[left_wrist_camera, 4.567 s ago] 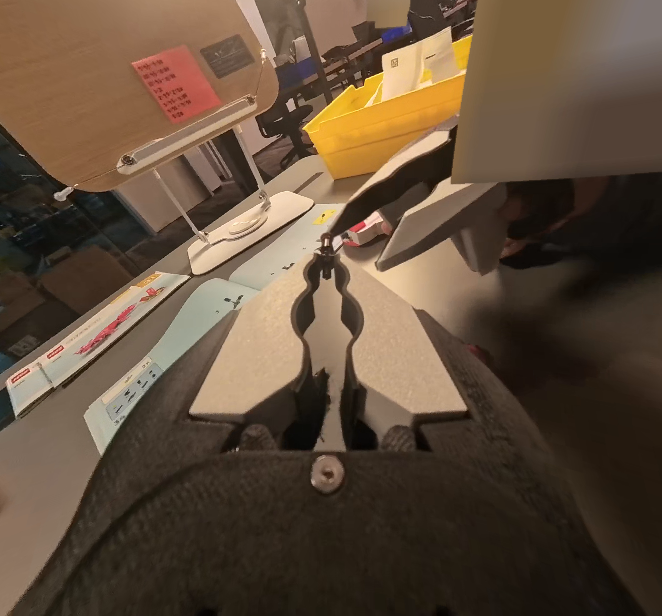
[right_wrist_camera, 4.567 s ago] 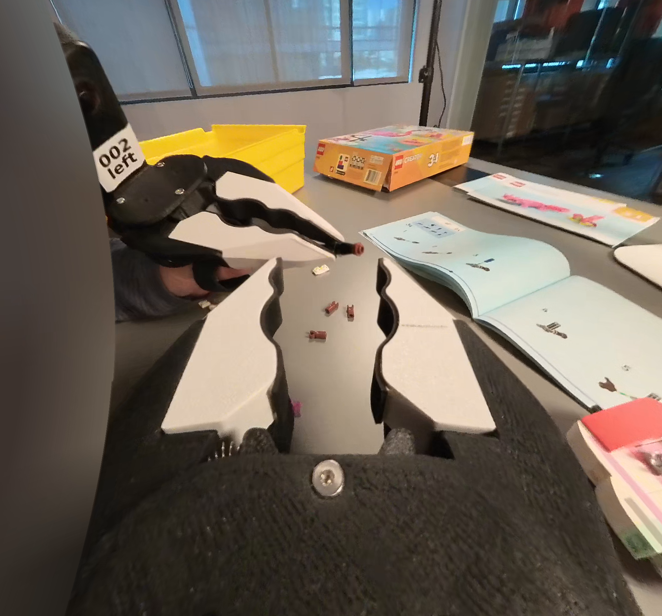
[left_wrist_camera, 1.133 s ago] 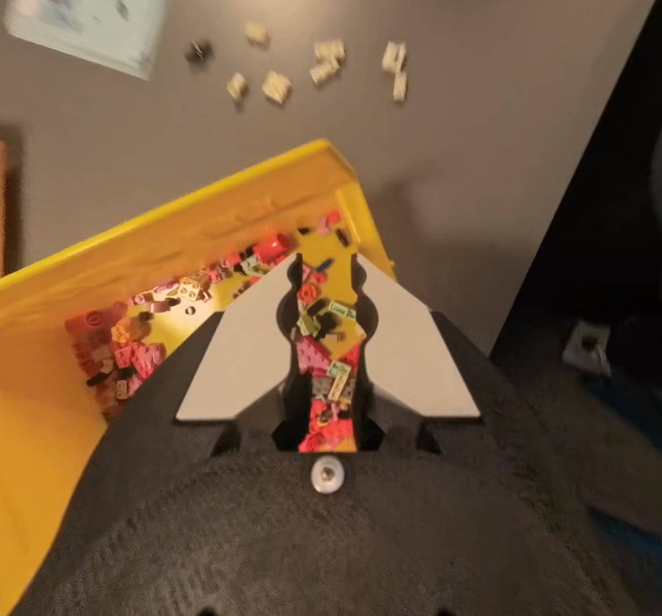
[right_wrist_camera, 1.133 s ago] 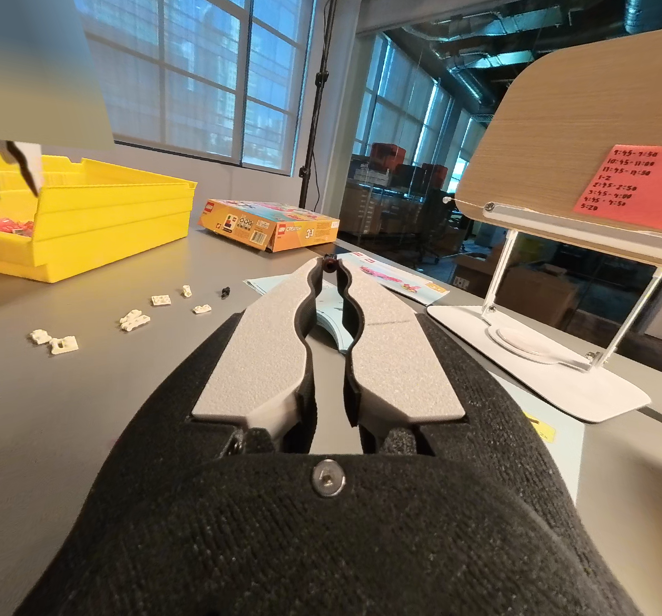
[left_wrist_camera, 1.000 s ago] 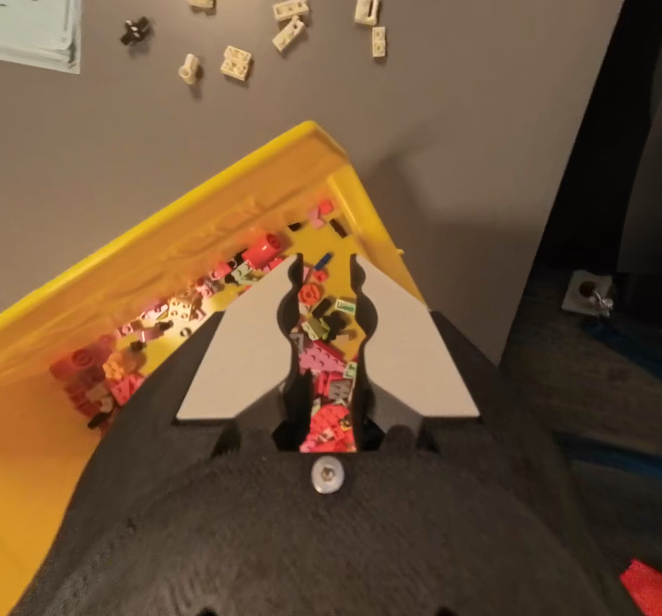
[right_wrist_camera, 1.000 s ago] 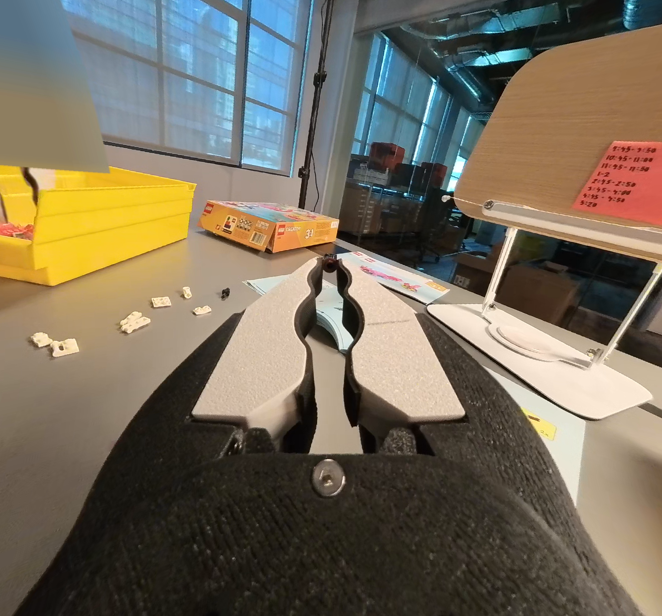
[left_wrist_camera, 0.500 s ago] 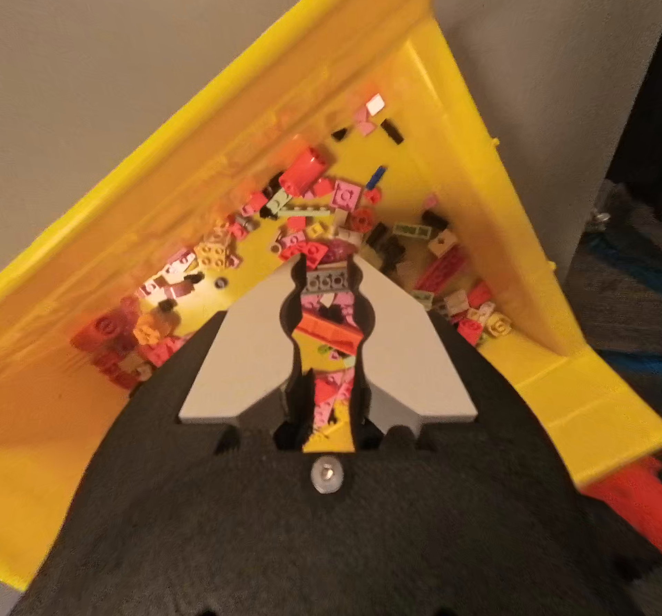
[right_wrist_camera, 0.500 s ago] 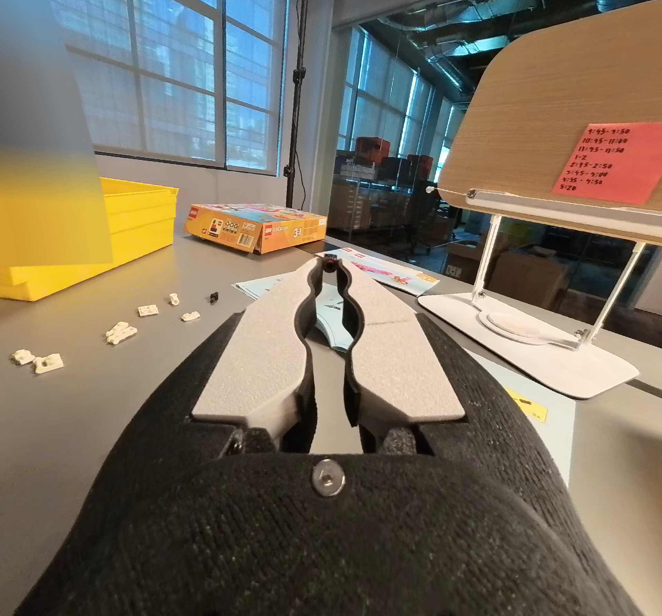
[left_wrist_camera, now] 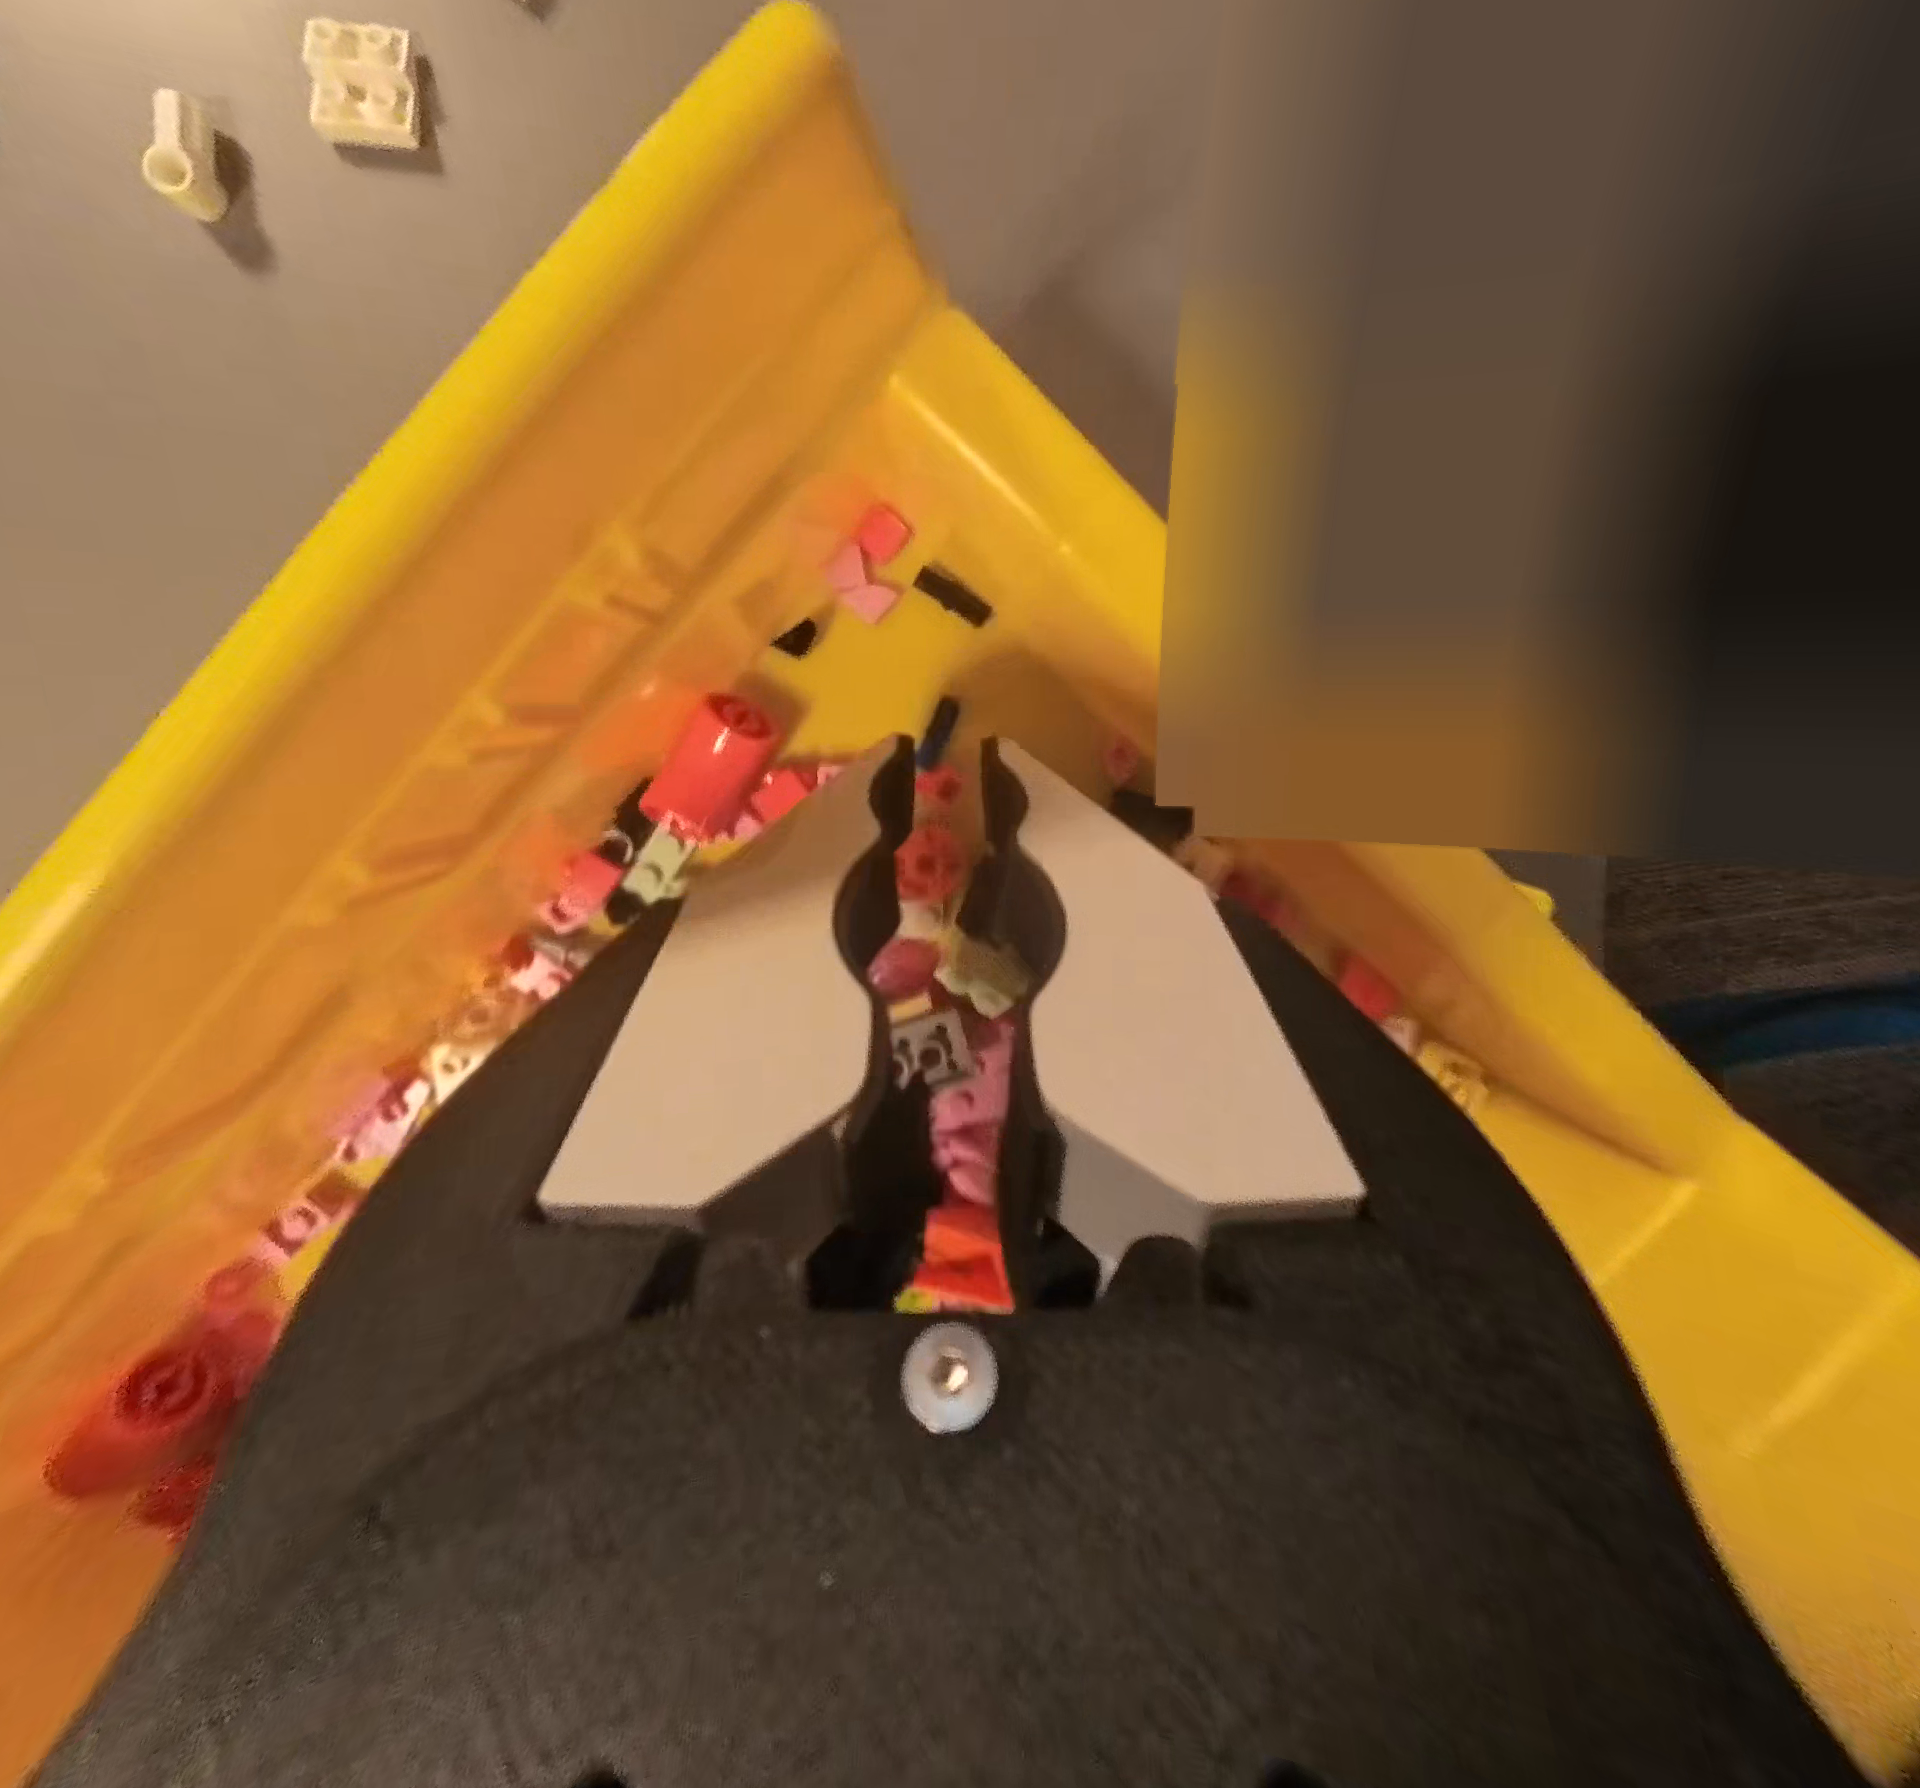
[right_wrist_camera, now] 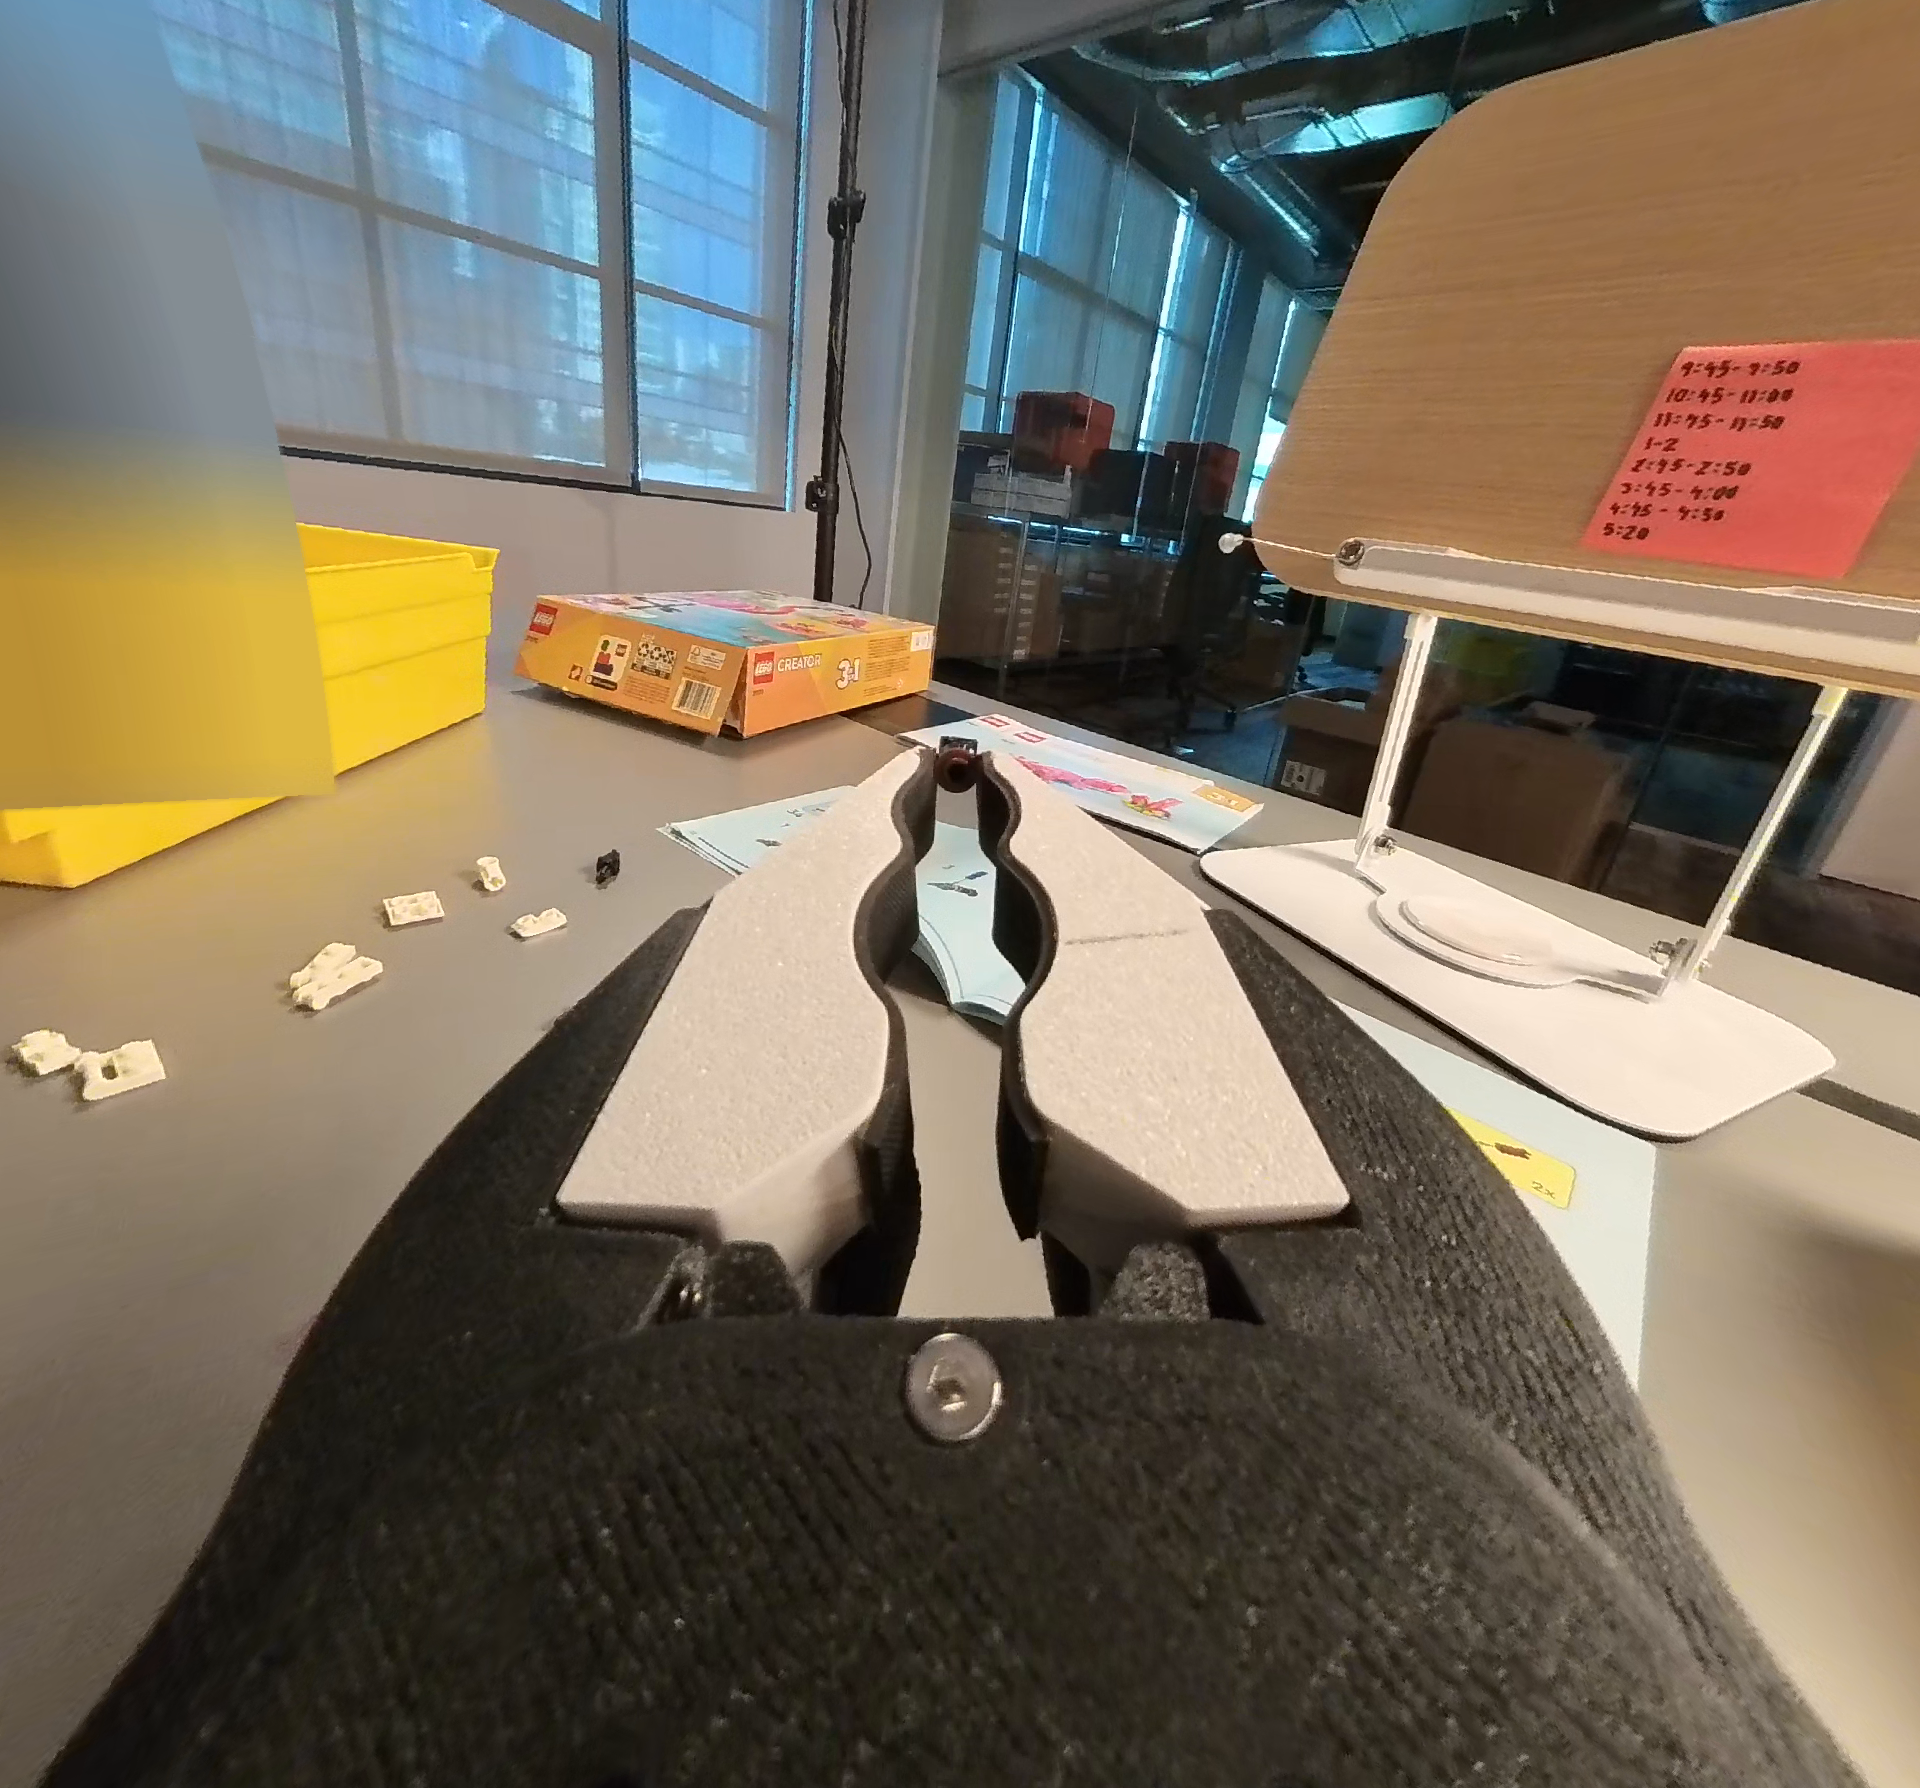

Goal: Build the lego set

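My left gripper (left_wrist_camera: 943,756) hangs over the corner of a yellow bin (left_wrist_camera: 520,408) full of small red, pink, grey and black bricks. Its fingertips stand a little apart. A small red piece (left_wrist_camera: 940,784) and a red round piece (left_wrist_camera: 925,860) in the bin show through the gap, and the pads press on nothing that I can see. A red cylinder (left_wrist_camera: 717,762) lies to the left of the tips. My right gripper (right_wrist_camera: 956,772) is shut on a small dark red piece (right_wrist_camera: 954,770) and holds it above the grey table.
Several white pieces (right_wrist_camera: 332,975) and one black piece (right_wrist_camera: 608,865) lie on the table; the white ones also show in the left wrist view (left_wrist_camera: 358,81). Behind are the yellow bin (right_wrist_camera: 395,658), an orange box (right_wrist_camera: 727,668) and booklets (right_wrist_camera: 1101,782). A wooden board on a white stand (right_wrist_camera: 1507,990) is at the right. Spacing between my two grippers at the tips: around 35 cm. Measured from the fingertips, the red cylinder (left_wrist_camera: 717,762) is 4 cm or so from the left gripper and 35 cm from the right.
My left gripper dipped low into the bin, then rose again, and its jaws narrowed. My right gripper kept its hold on the dark red piece and barely moved.
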The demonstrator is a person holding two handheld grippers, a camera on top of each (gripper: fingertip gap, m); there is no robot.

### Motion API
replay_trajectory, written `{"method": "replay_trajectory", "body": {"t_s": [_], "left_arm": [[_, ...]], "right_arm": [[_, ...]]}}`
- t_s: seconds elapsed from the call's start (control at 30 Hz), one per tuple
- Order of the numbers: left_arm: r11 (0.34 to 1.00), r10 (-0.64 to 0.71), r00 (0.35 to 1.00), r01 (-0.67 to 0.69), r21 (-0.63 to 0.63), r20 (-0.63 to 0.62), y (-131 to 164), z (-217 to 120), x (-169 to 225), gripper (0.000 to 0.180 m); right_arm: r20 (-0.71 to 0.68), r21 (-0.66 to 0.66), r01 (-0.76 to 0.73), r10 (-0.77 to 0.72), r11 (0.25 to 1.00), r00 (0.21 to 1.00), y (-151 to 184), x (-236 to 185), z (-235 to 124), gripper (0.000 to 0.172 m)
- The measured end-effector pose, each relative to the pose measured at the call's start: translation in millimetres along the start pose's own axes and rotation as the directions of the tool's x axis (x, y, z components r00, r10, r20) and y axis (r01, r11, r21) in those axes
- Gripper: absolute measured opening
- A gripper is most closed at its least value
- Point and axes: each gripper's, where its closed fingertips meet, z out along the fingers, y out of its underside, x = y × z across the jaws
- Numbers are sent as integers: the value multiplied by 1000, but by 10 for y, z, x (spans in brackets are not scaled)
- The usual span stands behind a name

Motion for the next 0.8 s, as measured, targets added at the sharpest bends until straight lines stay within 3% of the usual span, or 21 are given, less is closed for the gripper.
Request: {"method": "replay_trajectory", "body": {"t_s": [0.27,0.5,0.8], "left_arm": [[998,44,999,-43,-38,17,30,121,-20,17],[998,47,998,-46,-45,32,43,120,-37,5],[997,20,1000,-18,-70,21,43,123,-8,5]], "right_arm": [[-1,6,-16,16,1000,1000,-5,17,-5,5],[-1,6,-18,18,1000,1000,-6,18,-4,5],[0,6,-22,22,1000,1000,-5,20,-5,5]]}}
